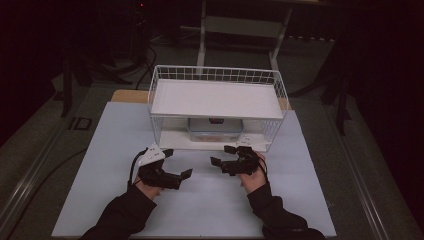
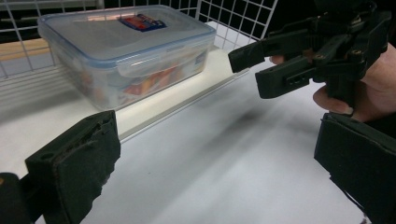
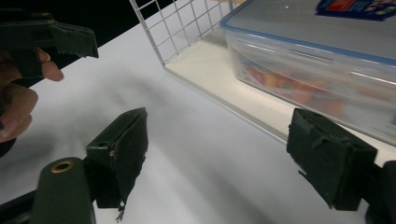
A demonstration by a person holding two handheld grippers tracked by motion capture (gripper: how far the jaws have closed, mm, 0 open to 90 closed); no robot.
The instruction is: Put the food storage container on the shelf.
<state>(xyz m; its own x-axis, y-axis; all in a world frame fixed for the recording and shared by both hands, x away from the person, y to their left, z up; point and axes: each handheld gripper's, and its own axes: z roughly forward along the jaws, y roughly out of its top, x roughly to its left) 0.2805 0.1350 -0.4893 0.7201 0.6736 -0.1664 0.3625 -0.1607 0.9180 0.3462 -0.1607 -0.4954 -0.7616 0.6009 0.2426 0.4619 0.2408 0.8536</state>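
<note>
Both grippers open; lidded container [image 1: 215,128] flat, long axis parallel to shelf [image 1: 180,141] front

Lidded plastic container [image 2: 126,51] on wire rack shelf [image 2: 219,65], right hand-held gripper [image 2: 247,70] open

I see a white table [image 1: 200,210] carrying a white wire rack [image 1: 215,75] at twelve o'clock; a clear lidded container [image 1: 215,127] sits on its lower shelf.
</note>
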